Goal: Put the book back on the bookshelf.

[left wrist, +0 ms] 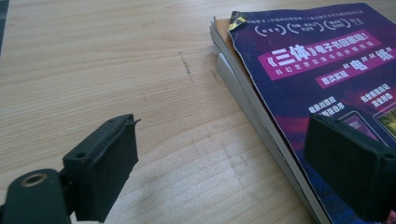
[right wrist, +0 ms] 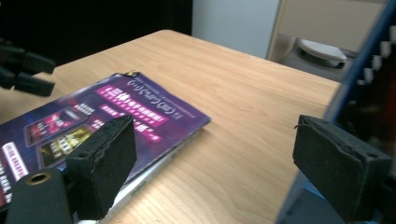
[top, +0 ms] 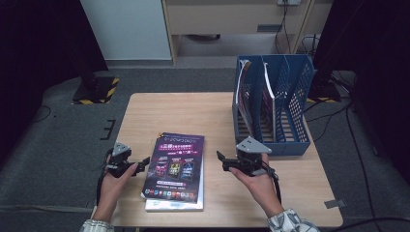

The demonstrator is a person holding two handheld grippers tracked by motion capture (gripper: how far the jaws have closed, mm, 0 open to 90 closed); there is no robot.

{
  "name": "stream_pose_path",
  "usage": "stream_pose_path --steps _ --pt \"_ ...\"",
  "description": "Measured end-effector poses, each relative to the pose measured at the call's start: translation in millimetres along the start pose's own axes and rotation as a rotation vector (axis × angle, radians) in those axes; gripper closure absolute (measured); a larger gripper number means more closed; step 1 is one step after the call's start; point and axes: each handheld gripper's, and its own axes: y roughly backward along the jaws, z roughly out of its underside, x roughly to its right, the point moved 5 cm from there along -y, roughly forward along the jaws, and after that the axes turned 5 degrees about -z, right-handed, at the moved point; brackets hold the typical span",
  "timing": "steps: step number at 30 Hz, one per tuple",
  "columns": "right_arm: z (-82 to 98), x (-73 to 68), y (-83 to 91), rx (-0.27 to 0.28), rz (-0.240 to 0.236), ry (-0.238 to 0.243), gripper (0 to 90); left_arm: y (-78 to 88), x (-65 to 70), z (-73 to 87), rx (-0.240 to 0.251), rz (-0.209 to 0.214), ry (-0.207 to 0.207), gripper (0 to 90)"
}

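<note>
Purple magazine (top: 176,164) atop book stack near table (top: 145,111) front edge: thin, floppy, probably slick; pinch left edge. Left gripper (top: 143,165), right gripper (top: 220,157) both released, empty

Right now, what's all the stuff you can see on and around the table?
Wooden table: one, light brown, centre of the high view.
Purple-covered magazine: one, top of a small stack at the table's near left.
White book: one, under the magazine, its edge showing at the near side.
Blue plastic file rack: one, table's right side, divided into slots.
Magazines standing in the rack: two, pale-edged, in the left slots.
Grey carpet floor: around the table.
Left gripper: one, black, open, just left of the stack.
Right gripper: one, black, open, between stack and rack.
</note>
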Motion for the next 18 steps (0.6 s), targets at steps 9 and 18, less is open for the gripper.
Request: stream_pose_path --steps 9,18 --pt "-1.9 -35.9 -40.0 -0.037 -0.106 0.055 16.8 14.4 4.6 -2.1 0.028 0.012 0.013 14.3" --pt "-3.9 -56.2 -82.5 -0.070 -0.167 0.089 22.2 18.0 11.8 -6.7 0.039 0.015 -0.002 16.7"
